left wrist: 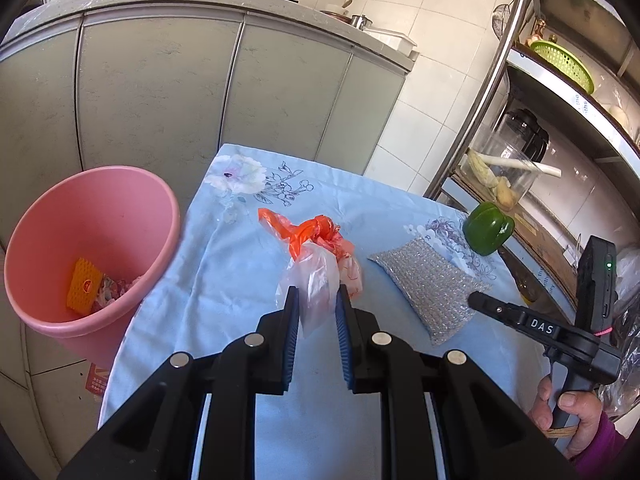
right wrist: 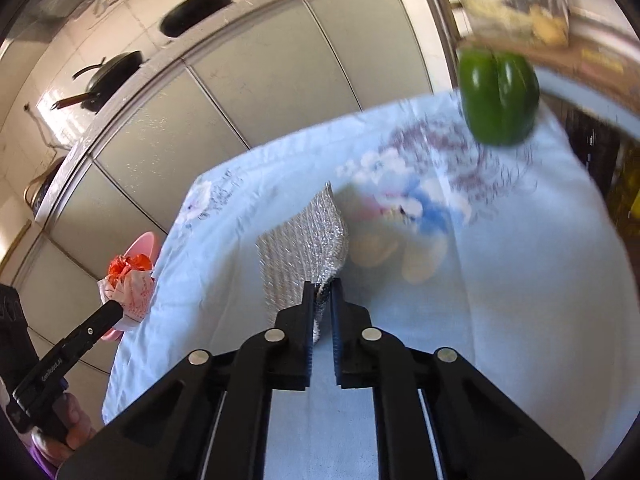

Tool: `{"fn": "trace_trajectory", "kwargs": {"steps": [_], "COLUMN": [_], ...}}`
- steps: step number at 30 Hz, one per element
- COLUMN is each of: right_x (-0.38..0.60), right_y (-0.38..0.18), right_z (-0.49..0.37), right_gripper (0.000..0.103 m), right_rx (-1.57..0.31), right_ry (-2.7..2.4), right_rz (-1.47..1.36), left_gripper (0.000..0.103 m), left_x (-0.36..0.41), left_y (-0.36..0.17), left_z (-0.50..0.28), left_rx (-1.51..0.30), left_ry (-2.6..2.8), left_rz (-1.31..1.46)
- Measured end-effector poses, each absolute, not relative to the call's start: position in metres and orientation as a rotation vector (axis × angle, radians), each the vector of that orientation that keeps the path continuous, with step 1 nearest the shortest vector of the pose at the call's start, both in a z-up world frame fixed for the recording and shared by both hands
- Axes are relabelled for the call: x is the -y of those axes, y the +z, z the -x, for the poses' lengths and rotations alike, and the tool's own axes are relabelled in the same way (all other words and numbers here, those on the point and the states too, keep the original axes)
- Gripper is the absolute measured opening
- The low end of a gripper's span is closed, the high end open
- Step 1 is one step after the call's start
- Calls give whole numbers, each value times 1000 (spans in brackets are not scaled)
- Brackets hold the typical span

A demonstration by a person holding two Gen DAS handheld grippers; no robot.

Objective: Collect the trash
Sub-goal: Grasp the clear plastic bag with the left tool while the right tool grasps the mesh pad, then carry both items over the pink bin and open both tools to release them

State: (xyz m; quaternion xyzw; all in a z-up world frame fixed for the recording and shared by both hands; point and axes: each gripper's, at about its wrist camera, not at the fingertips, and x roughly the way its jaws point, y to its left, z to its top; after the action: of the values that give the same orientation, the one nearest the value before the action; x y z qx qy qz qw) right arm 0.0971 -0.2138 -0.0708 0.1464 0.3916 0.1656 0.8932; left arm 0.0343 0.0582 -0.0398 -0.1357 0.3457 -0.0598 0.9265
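The left gripper [left wrist: 317, 294] had its two blue-padded fingers pressed in on a knotted bundle of plastic bags [left wrist: 320, 264], pinching the clear and white lower part while the orange knot stood out beyond the tips. Seen from the right wrist view, that gripper reached in from the left edge, held low by the person's left hand [right wrist: 70, 420], with the bundle lifted clear of the cloth and hanging in front of the pink bin [right wrist: 138, 248]. The right gripper [right wrist: 321, 290] was nearly closed, its fingers nipping the near corner of a silver mesh scouring pad [right wrist: 308, 240], which rose at a tilt from the blue floral tablecloth [right wrist: 500, 280] with its far corner pointing up. In the left wrist view the right hand [left wrist: 572, 416] gripped the tool's handle at the lower right, its black nose reaching the pad's right edge. The bundle looked crumpled, orange film twisted into a knot over a translucent bag with red print. The pink bin [left wrist: 120, 216] stood on the floor just beside the table's left edge, holding an orange foam net [left wrist: 83, 288] and crumpled wrappers. A green bell pepper [left wrist: 488, 229] sat at the cloth's far right corner, beyond the pad.
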Motion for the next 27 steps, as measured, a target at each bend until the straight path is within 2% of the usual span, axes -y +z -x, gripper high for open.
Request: {"fn": "trace_trajectory", "kwargs": {"steps": [12,27], "right_x": [178,116], "right_y": [-18,19], "right_z": [-75,-73], "right_gripper": [7,7], "right_rx": [-655,-584], "right_ry": [411,543], "right_rz": [-116,-56], "left_gripper": [17,17], "left_x": [-82,-126], "left_y": [-27,-16], "left_z": [-13,7], "left_rx": [-647,-589], "left_ry": [-85,-7], "left_rz": [303,363]}}
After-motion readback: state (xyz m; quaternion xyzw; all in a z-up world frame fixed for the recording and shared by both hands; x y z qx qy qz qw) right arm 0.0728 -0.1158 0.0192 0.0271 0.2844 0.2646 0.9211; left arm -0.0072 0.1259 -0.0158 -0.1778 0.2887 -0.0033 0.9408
